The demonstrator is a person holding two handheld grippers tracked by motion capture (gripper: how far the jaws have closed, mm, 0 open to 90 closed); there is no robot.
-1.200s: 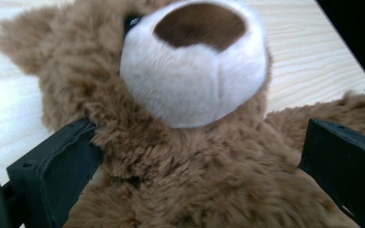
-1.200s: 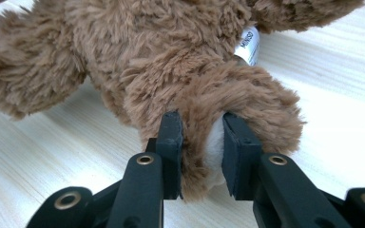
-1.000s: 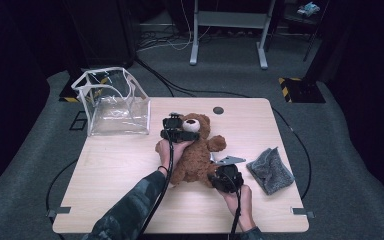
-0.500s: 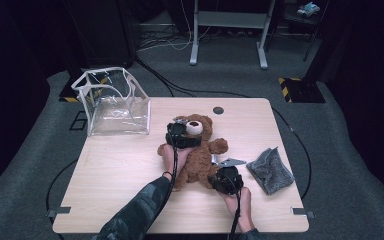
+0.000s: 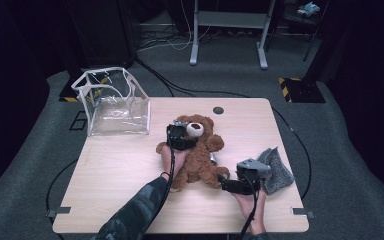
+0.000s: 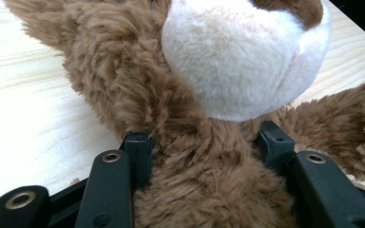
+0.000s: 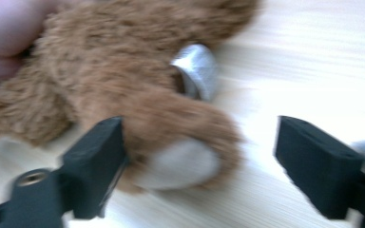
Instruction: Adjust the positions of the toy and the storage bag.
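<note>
We see a brown teddy bear [image 5: 197,155] lying on its back near the middle of the wooden bench [image 5: 130,165], head toward the far edge and legs toward the near edge. The left gripper [image 5: 180,136] sits at the bear's neck, just left of the cream muzzle. In the left gripper view its two black fingers [image 6: 135,154] have just been closing and now press into the fur on either side of the bear's neck [image 6: 204,156], below the muzzle [image 6: 244,57], so we read them as pinching the bear.

The right gripper [image 5: 226,182] lies by the bear's near right foot. Its fingers [image 7: 97,156] have just been opening and stand spread wide; in the right gripper view the foot with its pale sole [image 7: 180,164] lies between them, against the left finger and well apart from the right one. A silvery tag [image 7: 197,69] shows at the bear's side.

A grey cloth [image 5: 276,169] lies just right of the right gripper. A clear plastic bag [image 5: 114,102] with white edging stands upright at the far left corner of the bench.
</note>
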